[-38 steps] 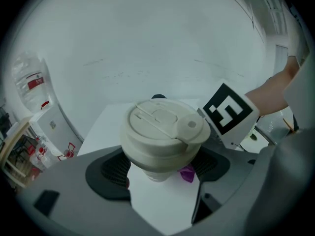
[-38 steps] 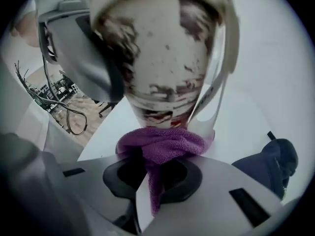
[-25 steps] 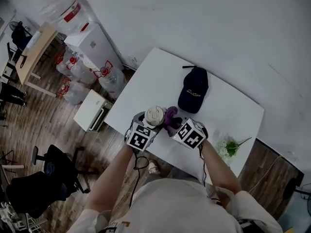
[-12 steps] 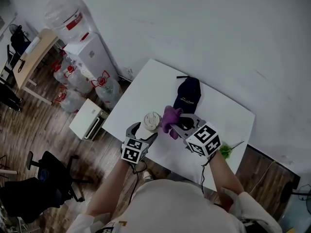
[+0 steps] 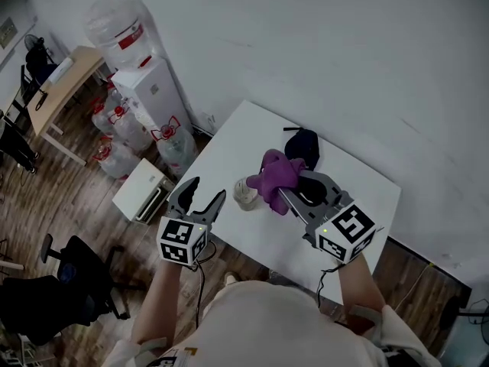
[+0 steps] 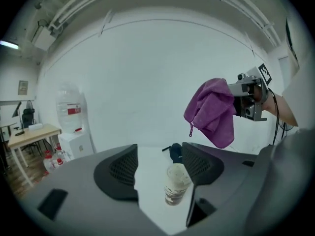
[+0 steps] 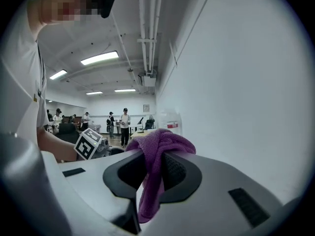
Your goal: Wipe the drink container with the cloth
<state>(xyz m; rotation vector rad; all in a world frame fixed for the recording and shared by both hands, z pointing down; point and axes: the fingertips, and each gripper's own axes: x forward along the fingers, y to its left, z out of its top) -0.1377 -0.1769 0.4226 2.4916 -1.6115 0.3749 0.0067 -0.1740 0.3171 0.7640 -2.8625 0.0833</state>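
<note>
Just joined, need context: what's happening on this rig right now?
A person holds the right gripper, shut on the purple cloth, above the table. The left gripper is open and empty; its jaws have just been closing. The cup stands on the table, and neither gripper touches it.

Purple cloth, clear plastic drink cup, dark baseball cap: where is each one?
Purple cloth [image 5: 273, 176]: head view, its bunched middle.
Clear plastic drink cup [image 6: 175, 185]: left gripper view, its side wall.
Dark baseball cap [image 5: 307, 141]: head view, its crown.
</note>
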